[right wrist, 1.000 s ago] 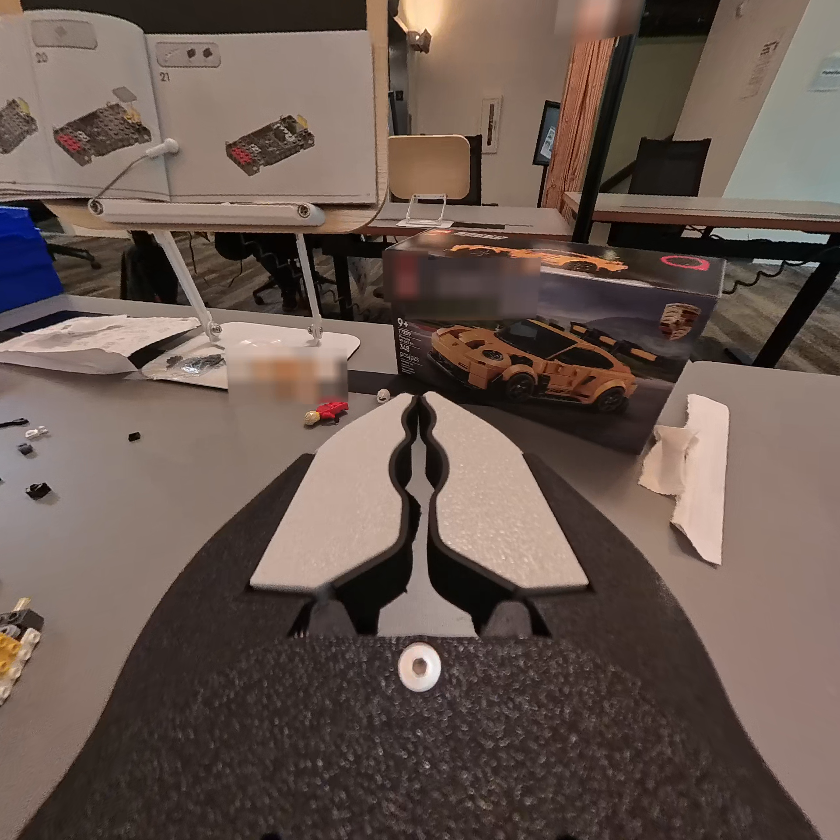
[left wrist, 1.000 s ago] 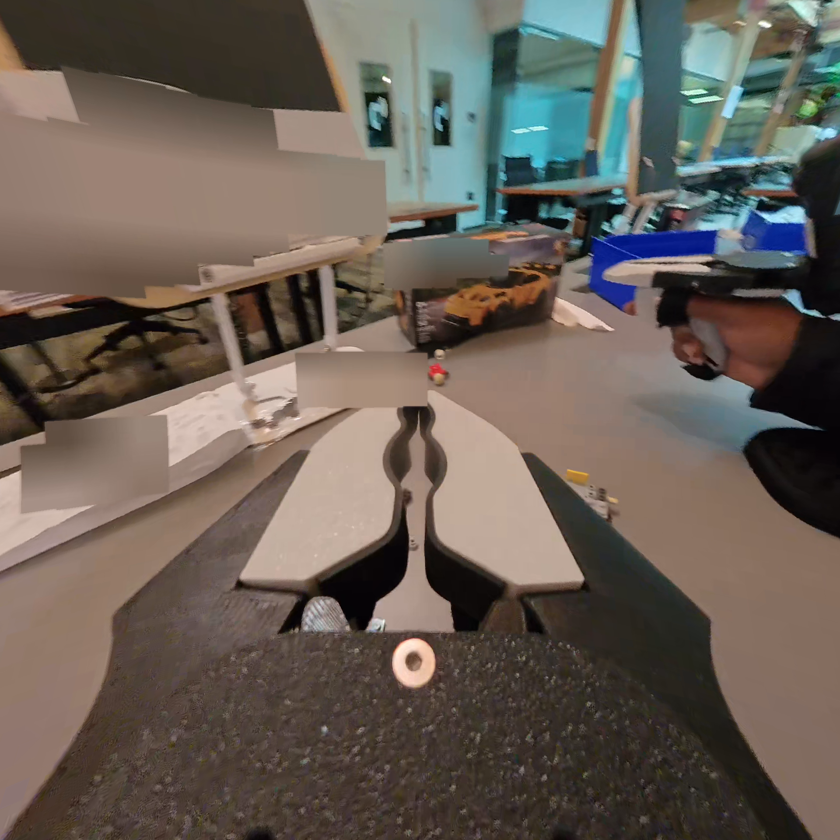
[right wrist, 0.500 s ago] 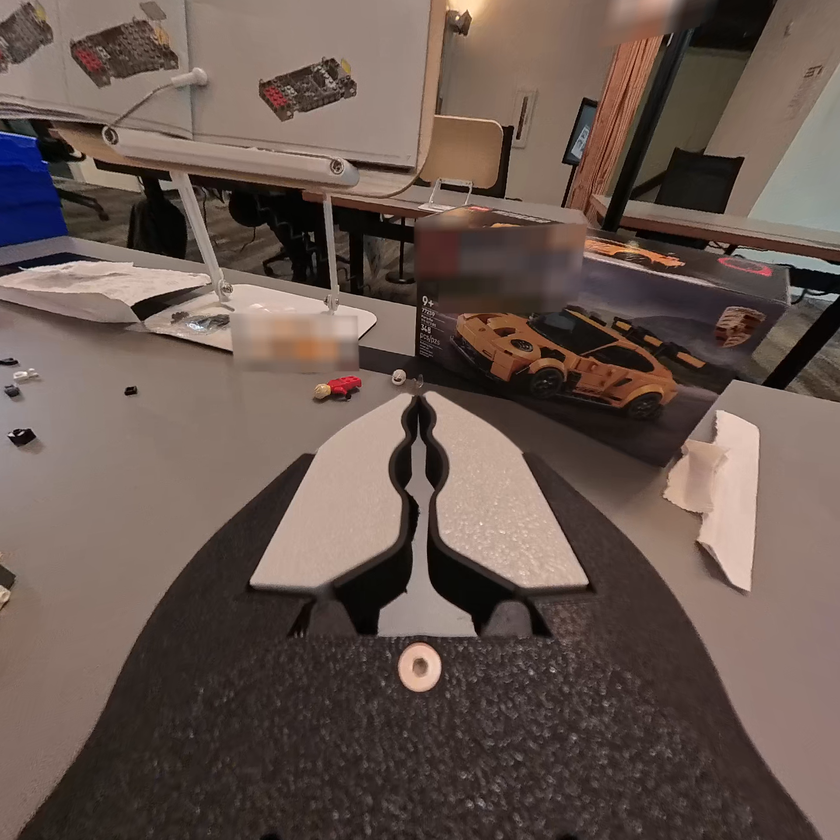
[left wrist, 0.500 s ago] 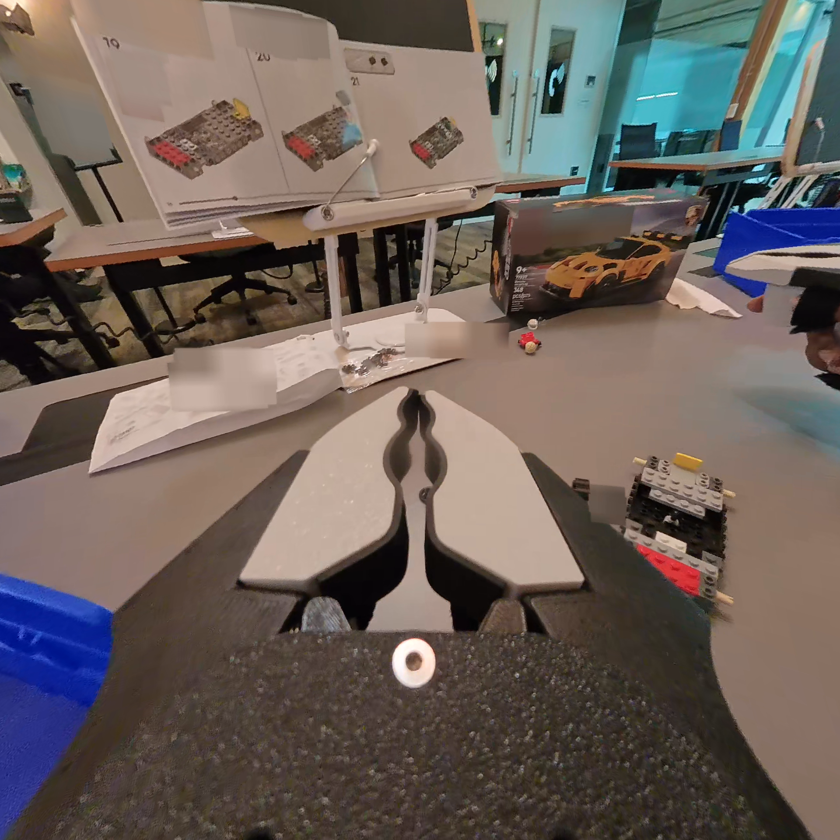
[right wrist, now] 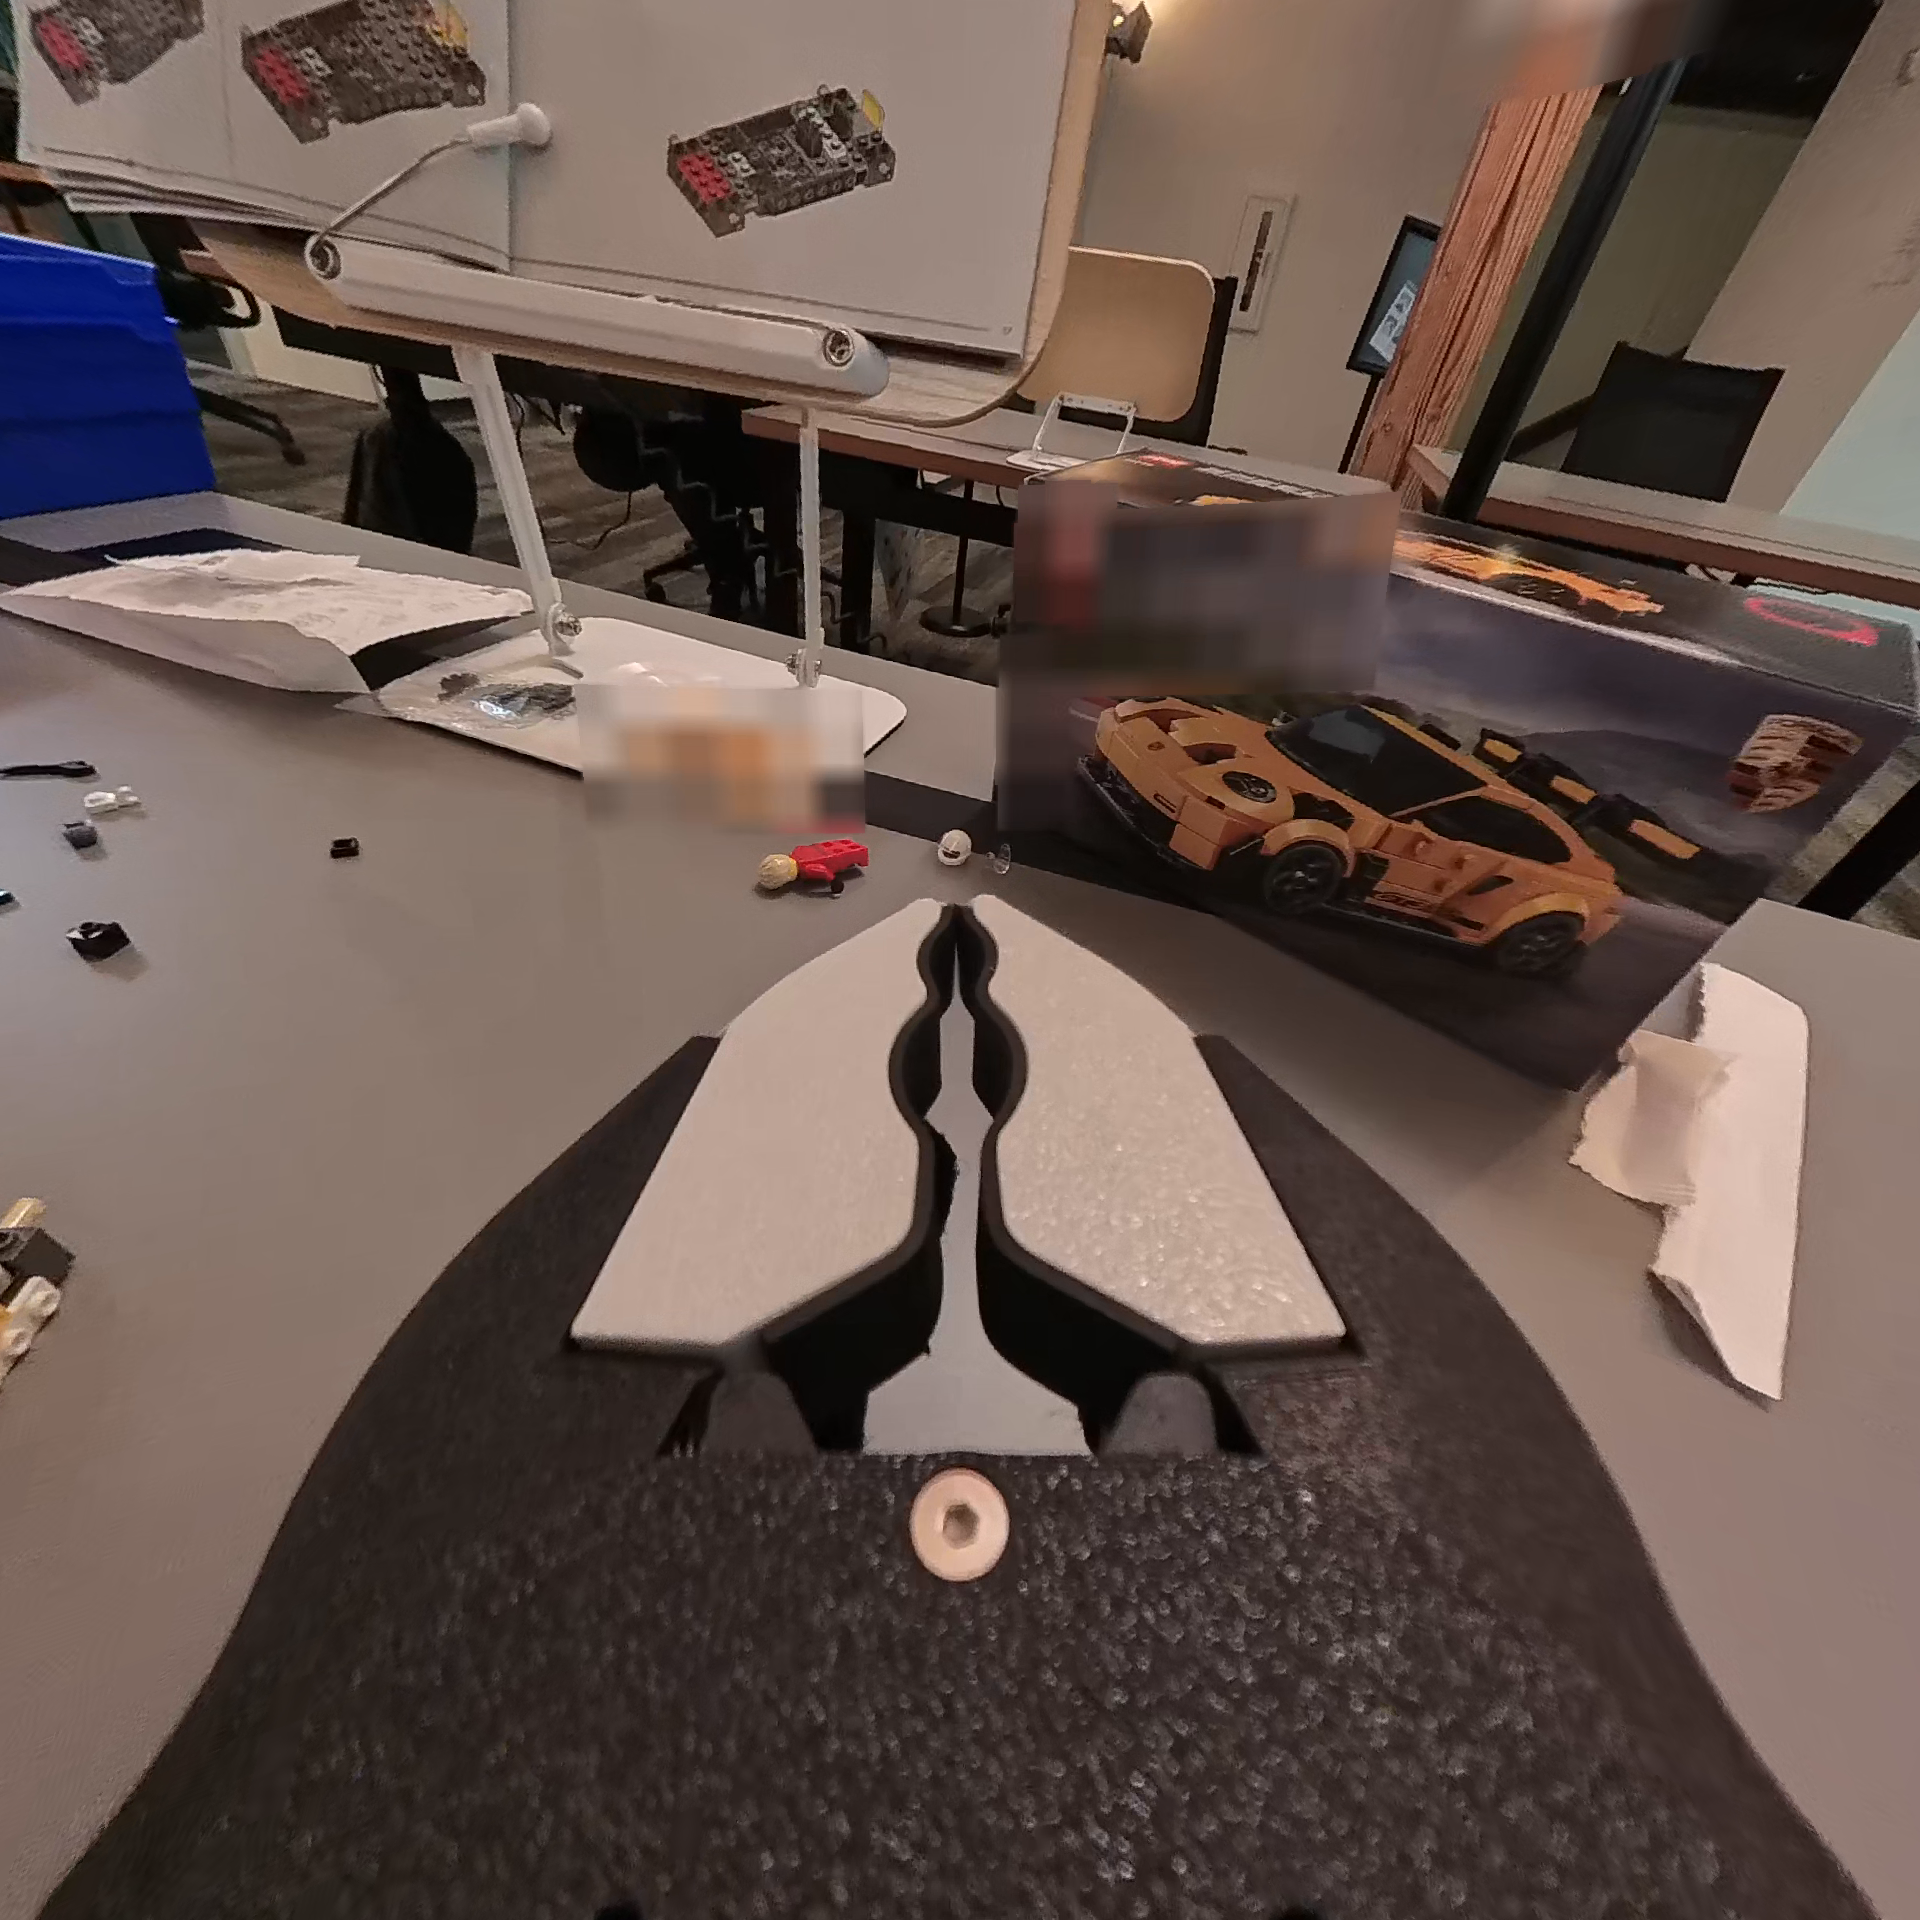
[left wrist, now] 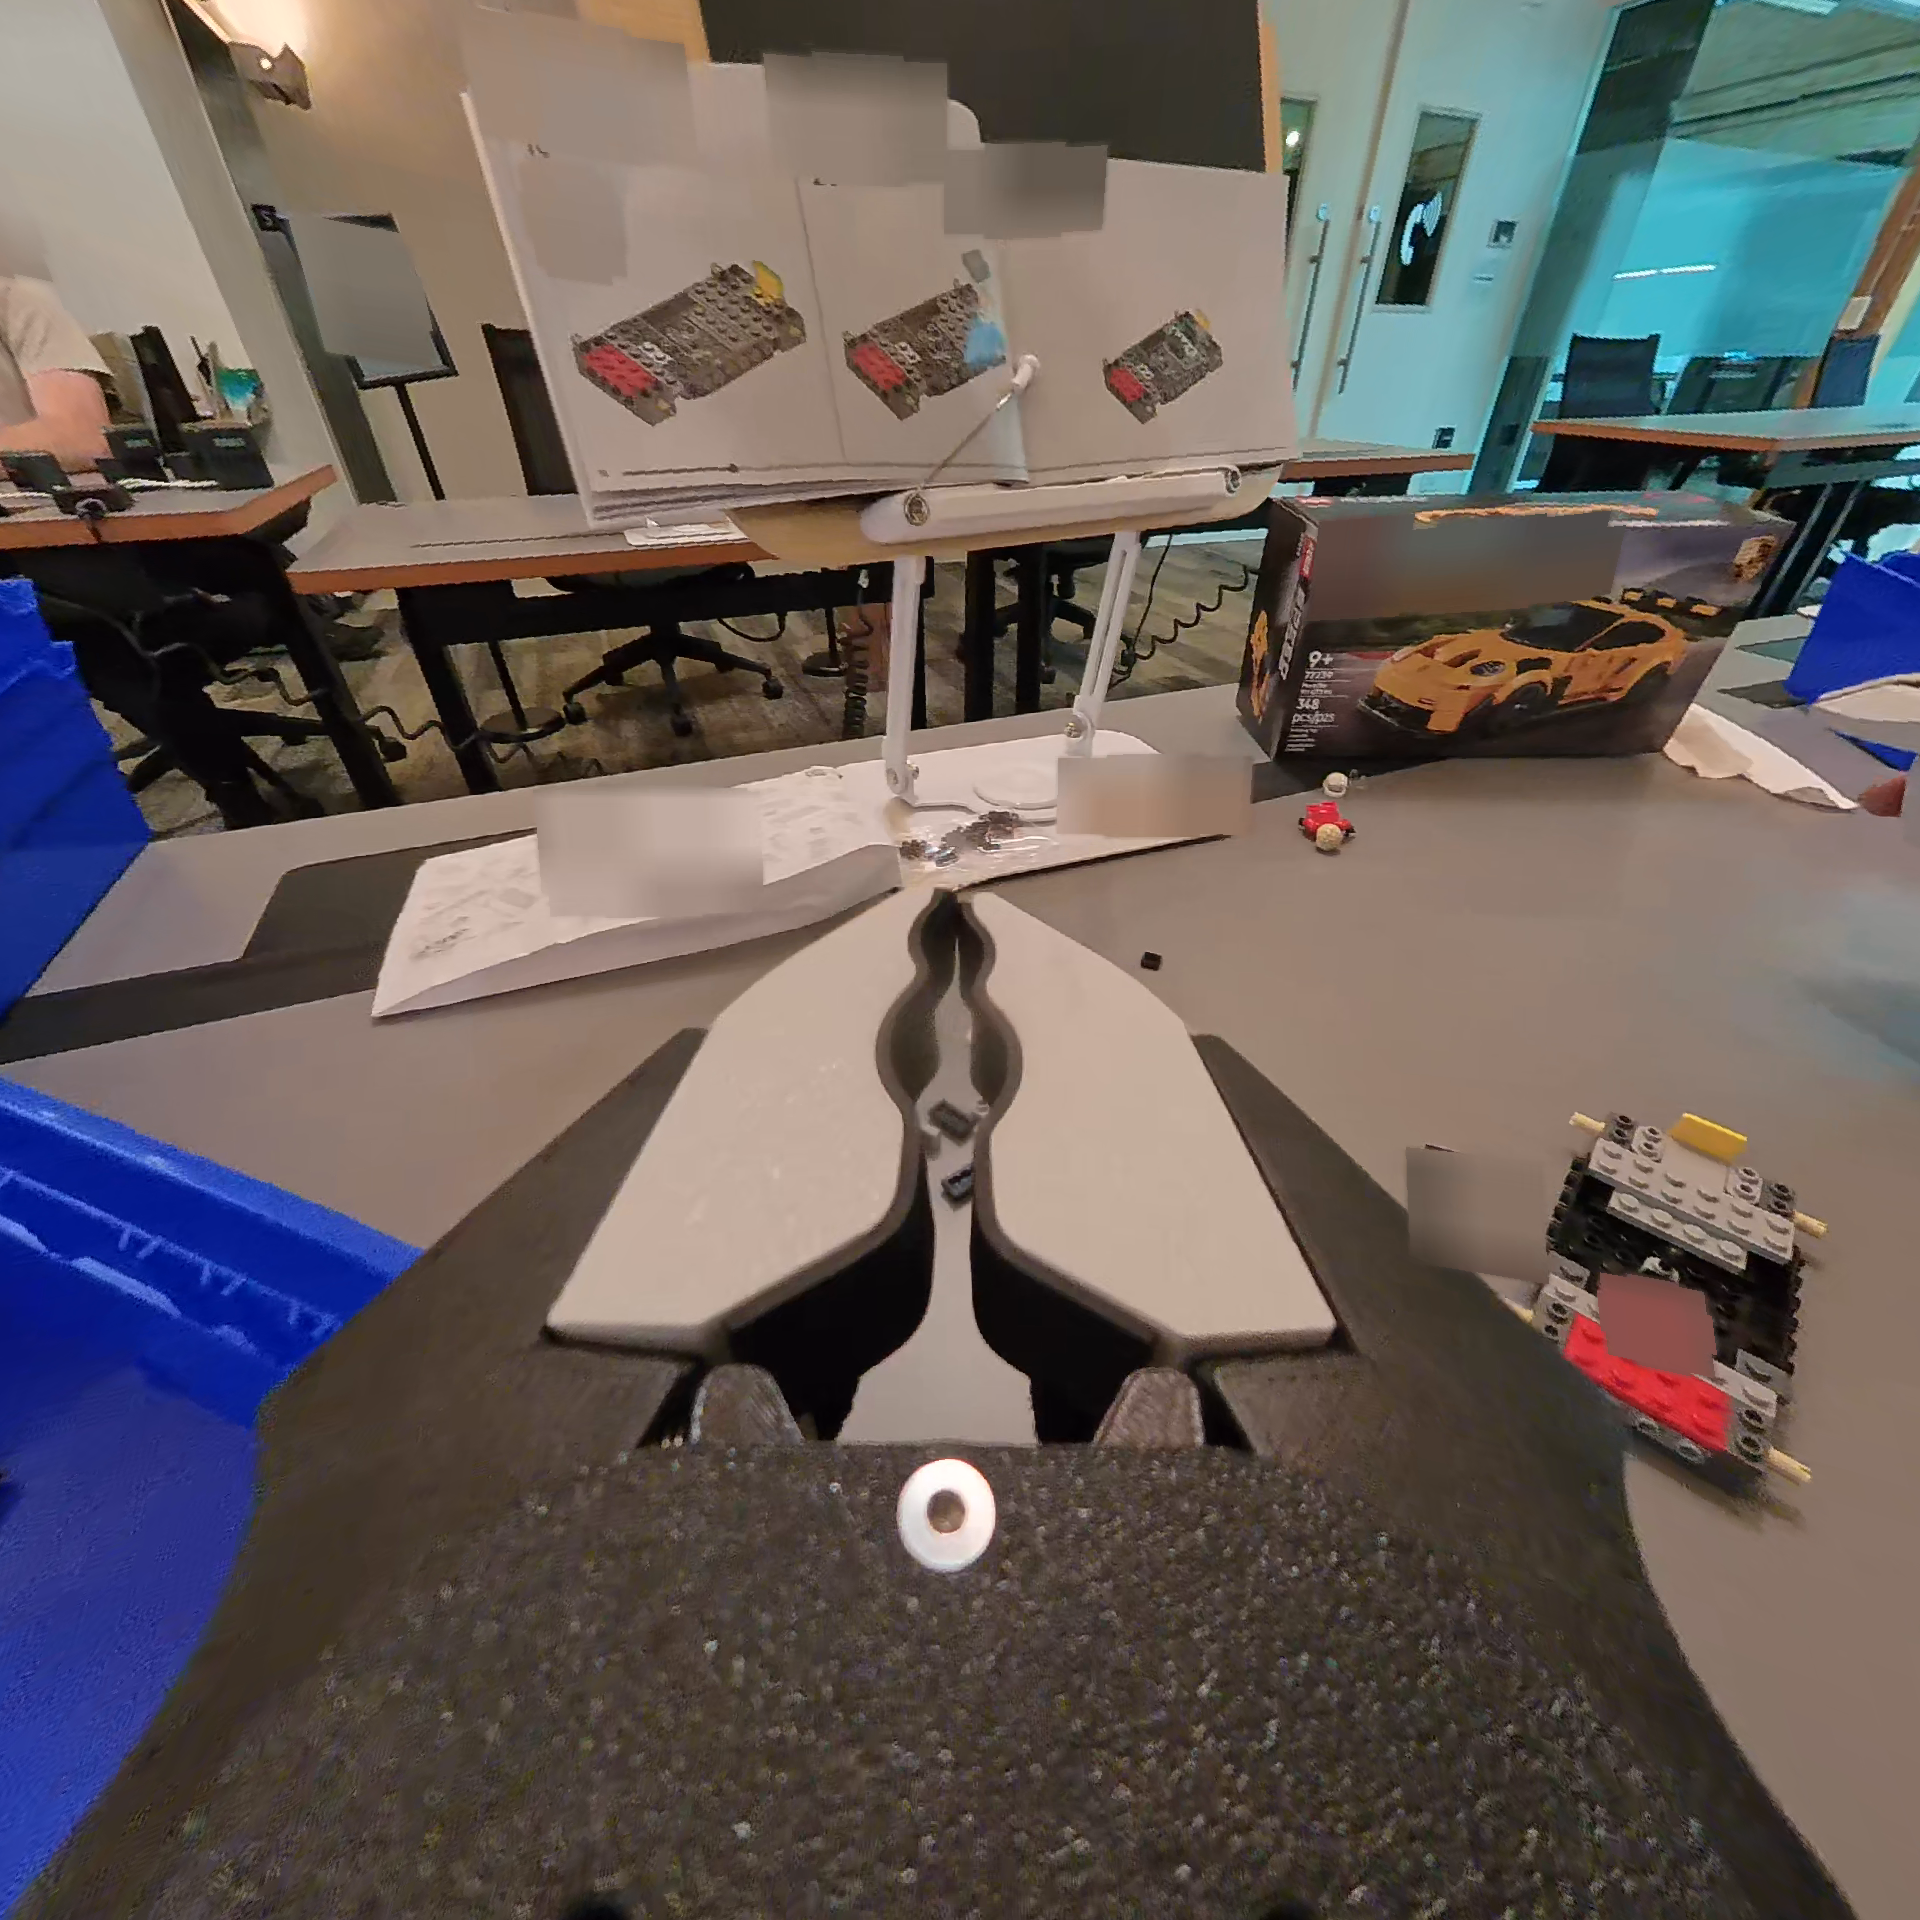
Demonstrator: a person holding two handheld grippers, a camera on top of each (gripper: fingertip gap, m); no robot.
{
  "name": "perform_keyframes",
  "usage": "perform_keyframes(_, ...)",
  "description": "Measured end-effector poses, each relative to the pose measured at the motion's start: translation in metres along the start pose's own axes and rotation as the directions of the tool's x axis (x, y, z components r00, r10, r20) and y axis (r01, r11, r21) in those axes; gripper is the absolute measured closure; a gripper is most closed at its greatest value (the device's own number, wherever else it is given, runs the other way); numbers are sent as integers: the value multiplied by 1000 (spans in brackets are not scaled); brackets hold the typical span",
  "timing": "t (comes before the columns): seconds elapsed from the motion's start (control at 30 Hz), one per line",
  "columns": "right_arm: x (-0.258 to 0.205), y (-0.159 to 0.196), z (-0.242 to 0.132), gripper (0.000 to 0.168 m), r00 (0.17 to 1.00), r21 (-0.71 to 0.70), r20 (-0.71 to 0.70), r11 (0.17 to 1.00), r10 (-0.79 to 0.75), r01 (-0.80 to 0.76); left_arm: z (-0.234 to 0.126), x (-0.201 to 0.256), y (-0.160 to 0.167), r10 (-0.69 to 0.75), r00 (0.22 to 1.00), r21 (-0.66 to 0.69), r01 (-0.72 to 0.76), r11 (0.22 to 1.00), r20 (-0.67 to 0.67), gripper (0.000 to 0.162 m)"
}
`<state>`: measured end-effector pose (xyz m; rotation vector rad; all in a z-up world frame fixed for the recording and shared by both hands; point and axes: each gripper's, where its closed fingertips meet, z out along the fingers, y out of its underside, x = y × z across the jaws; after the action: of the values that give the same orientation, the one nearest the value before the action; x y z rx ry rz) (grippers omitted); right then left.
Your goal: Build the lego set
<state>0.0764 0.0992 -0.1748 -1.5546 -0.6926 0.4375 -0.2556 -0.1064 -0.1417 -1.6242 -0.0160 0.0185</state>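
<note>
I see both my grippers [left wrist: 954, 914] [right wrist: 954, 914] with jaws together, empty; the studded chassis [left wrist: 1673, 1288] sits near the matte grey table's [left wrist: 1455, 987] right edge.

Small print – on the box [left wrist: 1507, 623].

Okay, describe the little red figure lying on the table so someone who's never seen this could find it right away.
Start at the car box standing at the back of the grey table. Just off its near left corner, in front of the book stand's white base, lies the small figure. It alone is red with a tan head; the loose pieces farther left are black or white.
</note>
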Motion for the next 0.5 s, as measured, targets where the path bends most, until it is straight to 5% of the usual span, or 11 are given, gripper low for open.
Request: perform_keyframes(0.5,-4,-2,1,168,999,22,39,999,25,-25,6,4,13,-16,1000,-63,14,998,-26,160)
